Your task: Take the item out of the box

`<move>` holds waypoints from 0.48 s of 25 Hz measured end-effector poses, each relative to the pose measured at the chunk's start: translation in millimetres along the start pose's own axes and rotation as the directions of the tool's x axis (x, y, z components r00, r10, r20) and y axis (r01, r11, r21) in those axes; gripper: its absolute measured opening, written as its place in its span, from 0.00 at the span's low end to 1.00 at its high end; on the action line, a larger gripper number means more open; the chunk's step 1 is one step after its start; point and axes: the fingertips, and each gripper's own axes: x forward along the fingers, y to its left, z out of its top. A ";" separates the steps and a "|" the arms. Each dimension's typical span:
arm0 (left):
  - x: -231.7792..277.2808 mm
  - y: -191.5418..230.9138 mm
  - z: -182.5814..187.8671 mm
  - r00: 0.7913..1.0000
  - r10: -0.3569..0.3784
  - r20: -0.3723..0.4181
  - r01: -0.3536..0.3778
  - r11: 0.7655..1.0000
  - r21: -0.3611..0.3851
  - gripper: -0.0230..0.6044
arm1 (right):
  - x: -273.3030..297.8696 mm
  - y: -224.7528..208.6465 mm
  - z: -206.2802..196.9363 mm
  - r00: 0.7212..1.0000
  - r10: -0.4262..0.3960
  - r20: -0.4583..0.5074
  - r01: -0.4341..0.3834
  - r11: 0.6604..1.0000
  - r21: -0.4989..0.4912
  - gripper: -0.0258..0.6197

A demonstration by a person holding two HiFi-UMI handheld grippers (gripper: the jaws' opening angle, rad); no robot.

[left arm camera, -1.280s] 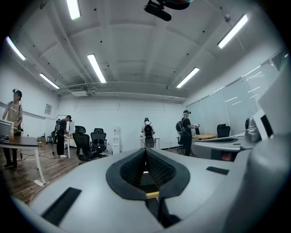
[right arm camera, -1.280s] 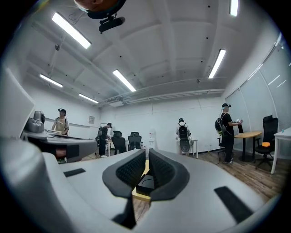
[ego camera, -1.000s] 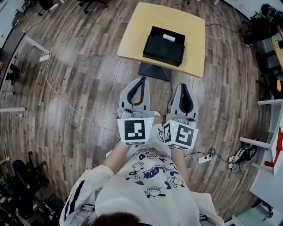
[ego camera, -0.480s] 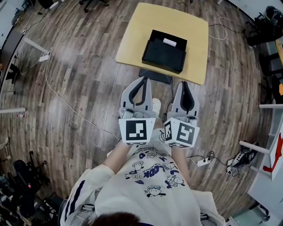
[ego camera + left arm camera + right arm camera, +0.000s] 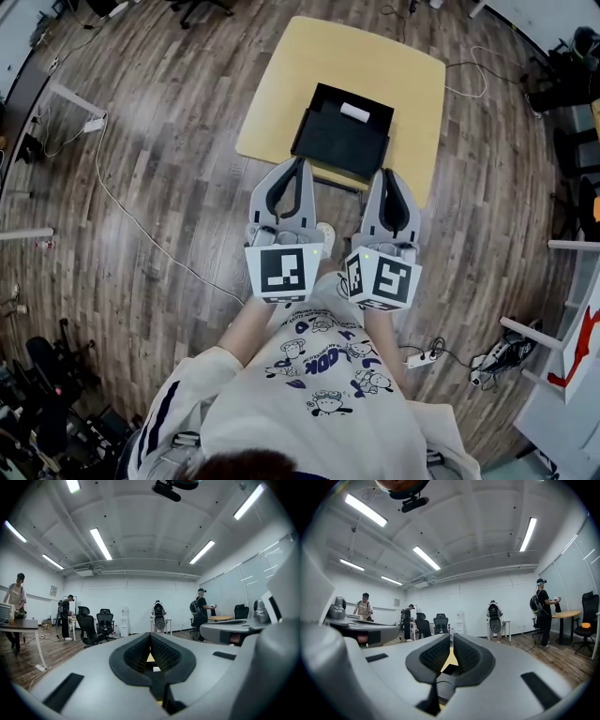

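We hold the left gripper and right gripper closed and empty at the table's near edge. A white item lies in the black box.

- Two grippers in my hands: my left gripper and my right gripper, with two jaws each.
- Two marker cubes, one on each gripper.
- One desk.
- One black box on the desk.
- One white item in that box.
- Four people across the room.
- Three office chairs in my left gripper view.
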 end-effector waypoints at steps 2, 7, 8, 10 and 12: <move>15.9 1.0 2.6 1.000 0.014 -0.003 -0.014 1.000 -0.004 0.06 | 16.7 -6.7 3.9 1.000 0.016 0.001 -0.016 1.000 -0.004 0.10; 55.8 2.2 6.5 0.999 0.054 -0.007 -0.054 0.999 -0.005 0.06 | 57.7 -24.0 9.0 0.998 0.057 0.006 -0.057 0.998 -0.010 0.10; 63.8 2.1 6.6 0.998 0.060 -0.008 -0.060 0.998 -0.005 0.06 | 65.3 -27.8 8.9 0.998 0.062 0.004 -0.062 0.998 -0.009 0.10; 78.4 1.3 6.4 0.997 0.072 -0.012 -0.072 0.997 -0.004 0.06 | 79.3 -34.8 8.4 0.997 0.077 0.002 -0.077 0.997 -0.007 0.10; 90.9 -0.3 5.5 0.996 0.087 -0.017 -0.087 0.996 -0.005 0.06 | 91.6 -41.1 7.5 0.995 0.098 0.001 -0.098 0.995 -0.007 0.10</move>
